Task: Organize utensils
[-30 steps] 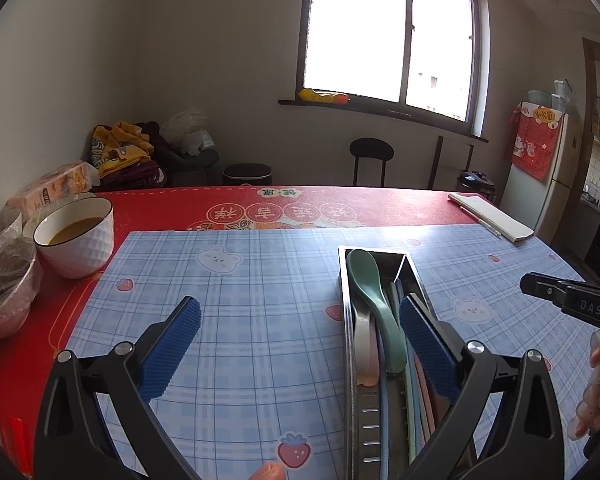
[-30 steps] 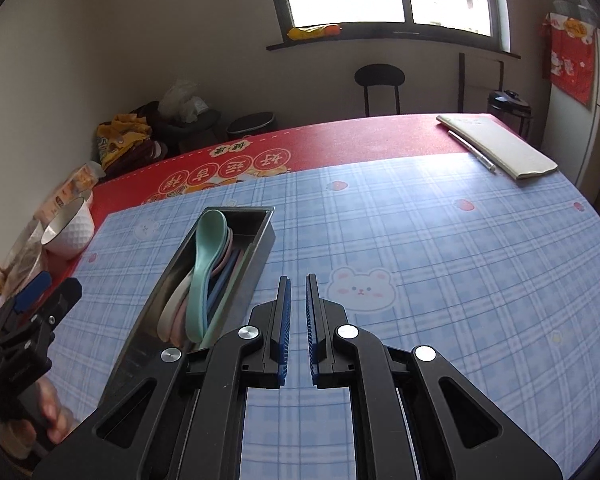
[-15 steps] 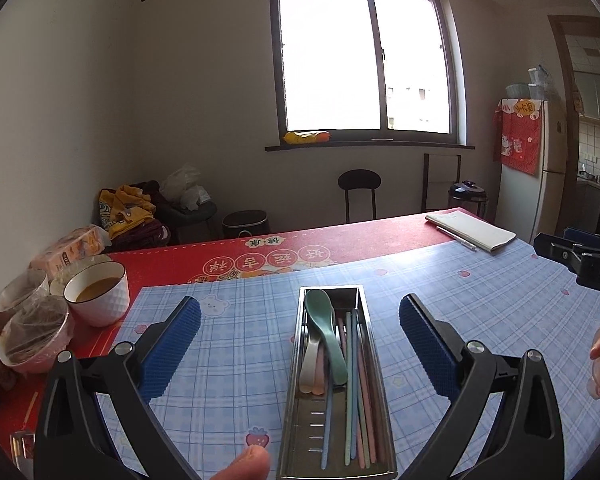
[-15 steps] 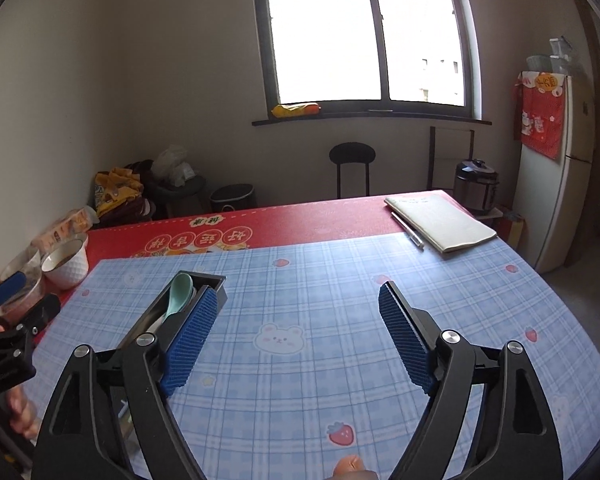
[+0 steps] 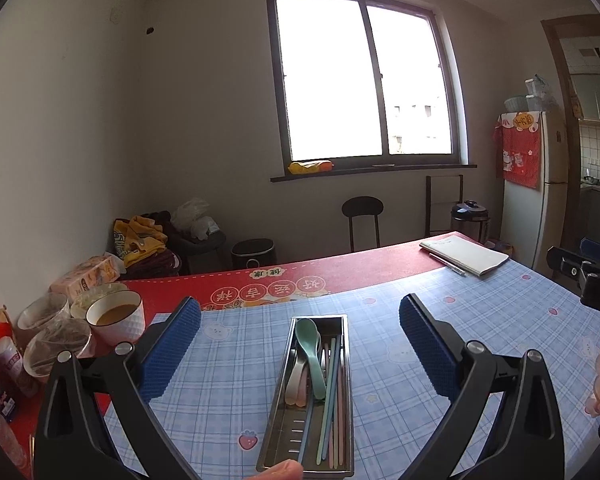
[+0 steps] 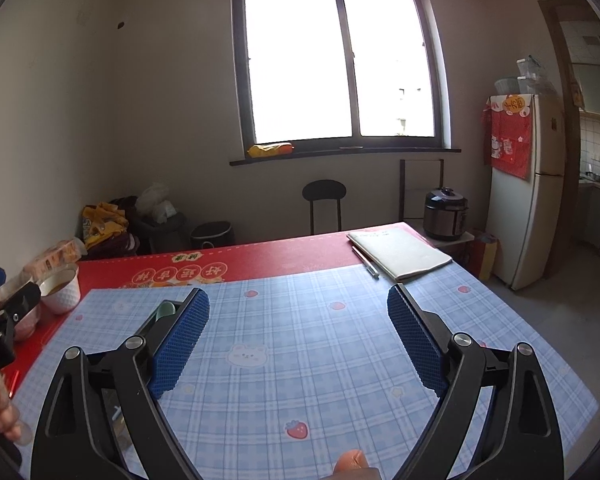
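Observation:
A steel utensil tray (image 5: 318, 317) lies lengthwise on the blue checked mat. In it are a green spoon (image 5: 310, 346), pale spoons and several pastel chopsticks (image 5: 329, 392). My left gripper (image 5: 300, 311) hovers above the tray's near end, open, with nothing between its blue pads. My right gripper (image 6: 298, 298) is open and empty over the bare mat, to the right of the tray. In the right wrist view only the green spoon's tip (image 6: 166, 310) shows; the left finger hides the rest of the tray. The left wrist view also catches the right gripper (image 5: 588, 276) at its right edge.
At the left on the red cloth stand a white bowl of brown liquid (image 5: 116, 316) and glass bowls (image 5: 56, 344), with bottles beside them. A notebook with a pen (image 6: 400, 250) lies at the far right corner of the table. A thumb (image 6: 352, 462) shows at the bottom.
Both grippers have risen and drawn back from the table. The right gripper went from shut to wide open. The tray now sits centred in the left wrist view.

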The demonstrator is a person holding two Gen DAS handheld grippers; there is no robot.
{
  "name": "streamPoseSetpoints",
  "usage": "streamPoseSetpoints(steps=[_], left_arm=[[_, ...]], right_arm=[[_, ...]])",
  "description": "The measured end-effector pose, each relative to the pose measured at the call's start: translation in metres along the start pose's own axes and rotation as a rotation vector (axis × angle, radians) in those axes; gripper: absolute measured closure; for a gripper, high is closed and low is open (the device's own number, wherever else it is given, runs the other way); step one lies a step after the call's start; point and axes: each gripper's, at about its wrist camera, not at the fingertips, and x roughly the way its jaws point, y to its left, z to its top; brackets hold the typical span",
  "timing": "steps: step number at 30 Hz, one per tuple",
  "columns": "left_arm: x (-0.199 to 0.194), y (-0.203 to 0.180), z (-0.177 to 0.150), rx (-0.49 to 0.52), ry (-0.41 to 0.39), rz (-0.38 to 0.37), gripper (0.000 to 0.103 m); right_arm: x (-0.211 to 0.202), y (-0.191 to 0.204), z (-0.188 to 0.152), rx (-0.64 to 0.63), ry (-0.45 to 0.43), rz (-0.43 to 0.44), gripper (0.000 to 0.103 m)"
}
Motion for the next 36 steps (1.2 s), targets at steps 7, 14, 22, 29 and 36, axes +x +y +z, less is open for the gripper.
streamPoseSetpoints(steps=[7, 14, 22, 29, 36], left_arm=[[-0.004, -0.013, -0.002, 0.018, -0.006, -0.014, 0.006], [-0.002, -0.015, -0.005, 0.024, -0.004, -0.006, 0.006], [-0.001, -0.016, -0.007, 0.026, -0.004, -0.009, 0.006], [0.001, -0.015, -0.009, 0.028, 0.001, -0.02, 0.006], [0.001, -0.014, -0.009, 0.021, 0.002, -0.025, 0.006]], right_arm=[[-0.008, -0.001, -0.005, -0.01, -0.015, -0.018, 0.015], [-0.006, -0.004, -0.007, -0.005, -0.011, -0.038, 0.015], [-0.004, -0.001, -0.007, -0.009, -0.01, -0.05, 0.015], [-0.005, -0.001, -0.007, -0.012, -0.012, -0.057, 0.015], [-0.004, 0.0, -0.007, -0.014, -0.011, -0.056, 0.015]])
